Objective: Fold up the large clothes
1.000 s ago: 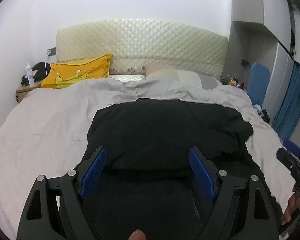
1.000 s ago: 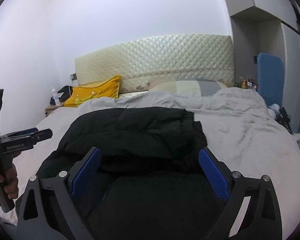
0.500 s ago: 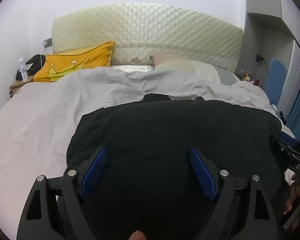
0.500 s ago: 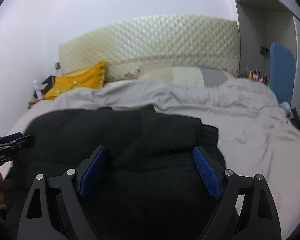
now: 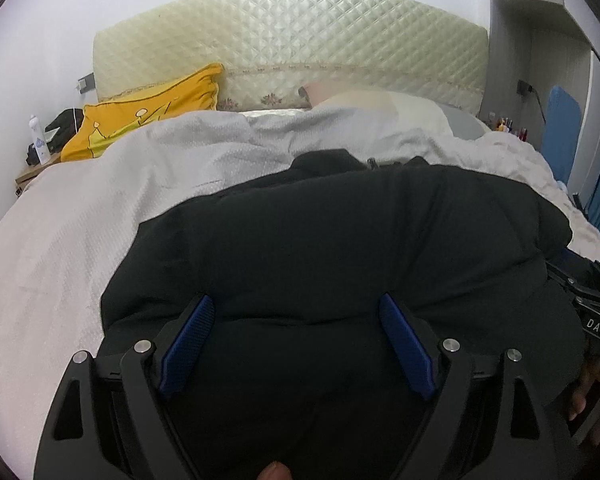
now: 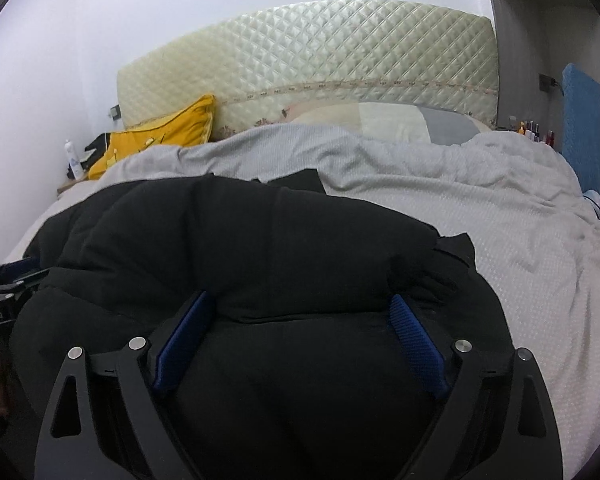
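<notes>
A big black coat [image 5: 340,248] lies puffed up on the near part of the bed [image 5: 80,240], on top of a pale blanket [image 6: 480,220]. The left gripper [image 5: 296,320] sits low over the coat with its blue fingers [image 5: 188,332] wide apart. The right gripper [image 6: 300,316] is wide apart too, over the coat's right side. Far away are a yellow pillow [image 5: 148,116] on the left and a bumpy cream headboard [image 6: 320,60].
</notes>
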Tool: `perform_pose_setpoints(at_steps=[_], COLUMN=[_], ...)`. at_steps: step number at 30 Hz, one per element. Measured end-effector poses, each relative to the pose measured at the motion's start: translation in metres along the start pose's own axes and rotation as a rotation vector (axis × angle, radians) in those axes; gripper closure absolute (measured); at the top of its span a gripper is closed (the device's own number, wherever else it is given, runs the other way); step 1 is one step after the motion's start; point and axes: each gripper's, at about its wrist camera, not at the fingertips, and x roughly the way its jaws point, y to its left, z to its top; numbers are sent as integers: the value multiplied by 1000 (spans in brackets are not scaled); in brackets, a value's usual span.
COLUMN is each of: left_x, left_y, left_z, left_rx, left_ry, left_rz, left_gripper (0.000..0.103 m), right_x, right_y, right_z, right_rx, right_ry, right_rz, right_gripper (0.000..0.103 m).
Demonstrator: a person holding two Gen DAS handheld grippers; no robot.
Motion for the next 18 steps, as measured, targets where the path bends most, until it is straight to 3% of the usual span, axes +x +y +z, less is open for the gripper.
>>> perform_pose_setpoints(at_steps=[6,11,14,18], left_x=[1,-22,-52,-112], left_y=[-3,-4,-3,-12], left_z=[-6,-6,1,23], left_rx=[-3,-29,-82,-74], left_ry=[12,46,53,2], left_rz=[14,43,3,3], left_gripper=[17,17,17,17], right_x=[13,8,-22,-81], right_y=[0,5,3,12], right_z=[-6,1,13,41], right_rx=[3,-7,40,24], right_ry=[37,111,99,9], right_rz=[5,-40,1,-6], right_gripper=[11,12,12,11])
